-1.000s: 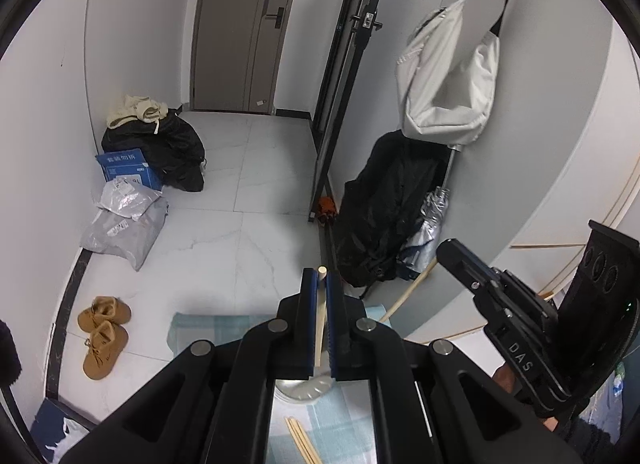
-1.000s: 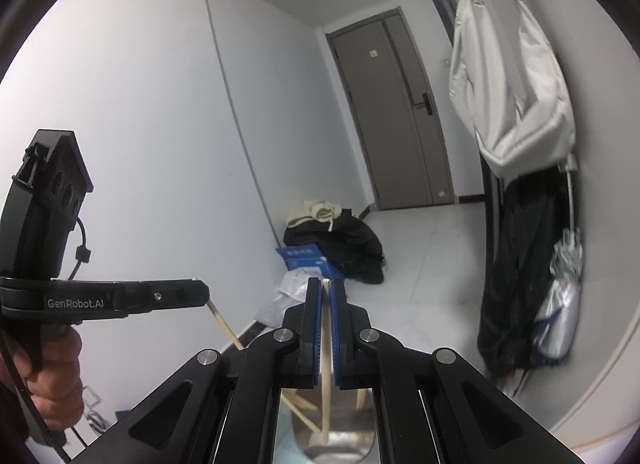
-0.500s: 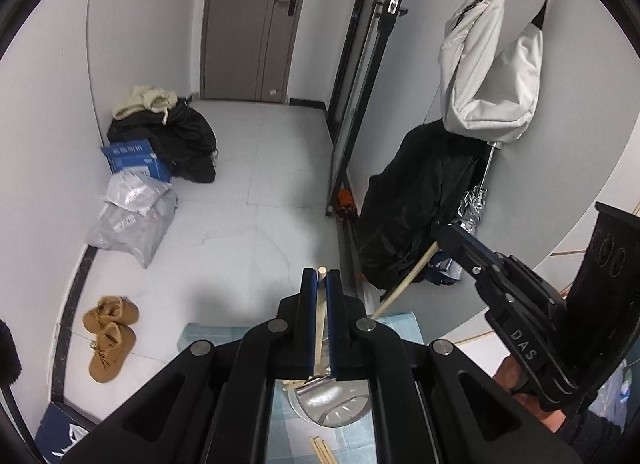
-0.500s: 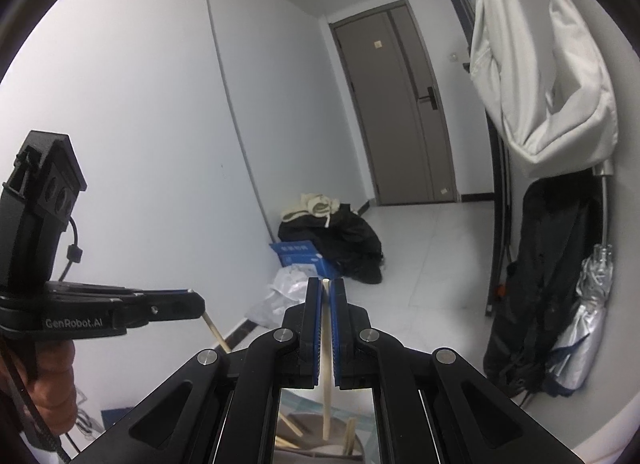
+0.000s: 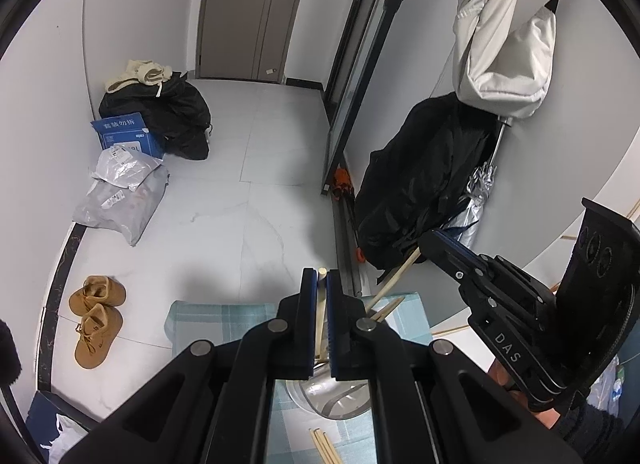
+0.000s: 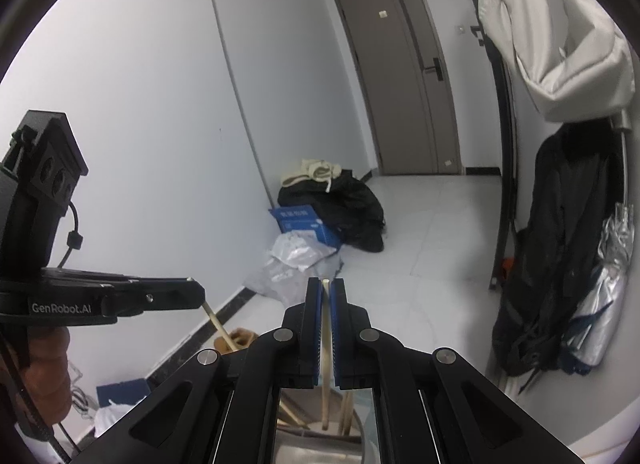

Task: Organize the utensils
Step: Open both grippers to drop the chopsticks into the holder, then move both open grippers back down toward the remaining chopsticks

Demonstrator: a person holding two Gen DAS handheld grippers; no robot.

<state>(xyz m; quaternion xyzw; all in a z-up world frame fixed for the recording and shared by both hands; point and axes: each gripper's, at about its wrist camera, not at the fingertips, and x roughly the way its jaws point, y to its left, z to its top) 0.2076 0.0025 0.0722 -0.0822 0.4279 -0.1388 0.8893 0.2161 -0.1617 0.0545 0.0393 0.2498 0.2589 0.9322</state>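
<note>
My left gripper (image 5: 319,284) is shut on a wooden chopstick (image 5: 320,312) that points down into a shiny metal cup (image 5: 332,396) on a pale blue checked cloth (image 5: 208,316). My right gripper (image 6: 327,292) is shut on another chopstick (image 6: 326,352), whose lower end is inside the same cup (image 6: 316,448), next to other chopsticks standing in it. Each gripper shows in the other's view: the right one (image 5: 436,242) with its chopstick slanting down, the left one (image 6: 196,294) likewise. Loose chopsticks (image 5: 324,446) lie on the cloth near the cup.
Beyond the table edge is the white tiled floor with brown shoes (image 5: 96,316), plastic parcels (image 5: 120,196), a blue box (image 5: 124,134) and black bags (image 5: 172,112). A black coat (image 5: 424,184), a folded umbrella (image 5: 476,200) and a white bag (image 5: 504,52) hang at the right wall.
Both grippers have tilted and shifted forward over the cup, still holding their chopsticks. More of the cloth, the cup and the loose chopsticks shows below the left gripper.
</note>
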